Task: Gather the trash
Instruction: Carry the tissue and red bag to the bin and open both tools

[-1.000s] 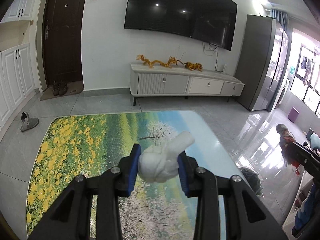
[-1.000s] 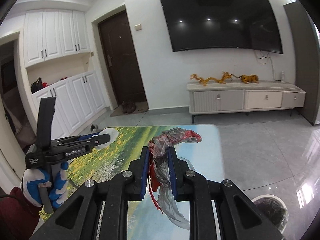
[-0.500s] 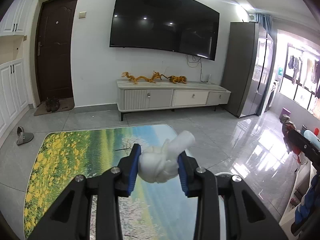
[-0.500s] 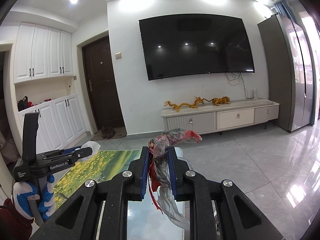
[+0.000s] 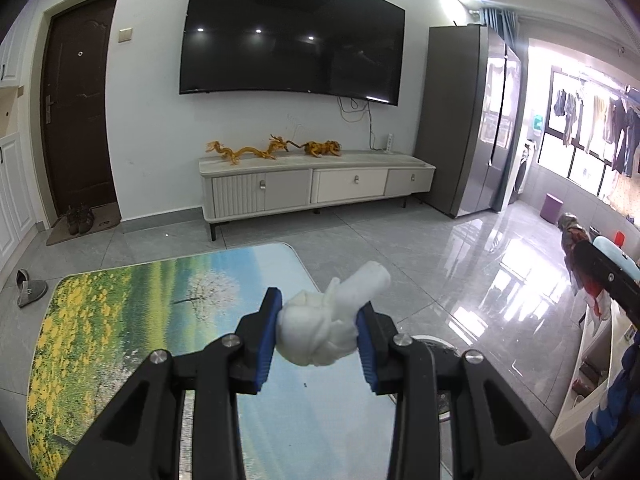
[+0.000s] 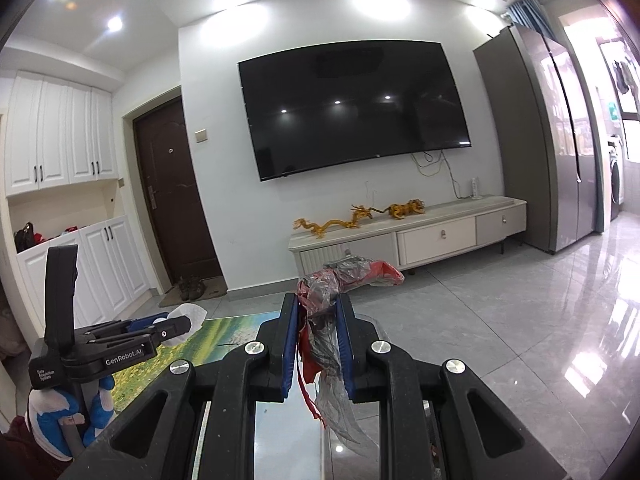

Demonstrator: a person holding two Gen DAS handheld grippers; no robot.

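A white crumpled tissue wad [image 5: 316, 336] sits pinched between the blue pads of my left gripper [image 5: 320, 316], which is shut on it above the right end of the landscape-print table [image 5: 120, 320]. In the right wrist view my right gripper [image 6: 318, 312] is shut on a red and clear plastic wrapper [image 6: 336, 280], whose tail hangs below the jaws. The left gripper [image 6: 172, 326] appears there at lower left with the tissue [image 6: 190, 312], held by a blue-and-white gloved hand [image 6: 52, 416]. The right gripper's black body [image 5: 604, 280] shows at the right edge of the left wrist view.
A round pale bin rim [image 5: 434, 342] peeks out just beyond the table's right end, under my left gripper. Glossy tiled floor [image 5: 460, 272] stretches to a low TV cabinet [image 5: 312, 188] and a tall grey fridge [image 5: 460, 120]. A slipper [image 5: 28, 292] lies left of the table.
Both grippers have risen and swung right, so the table has dropped lower and leftward in both views. Each keeps its grip: tissue in the left, wrapper in the right.
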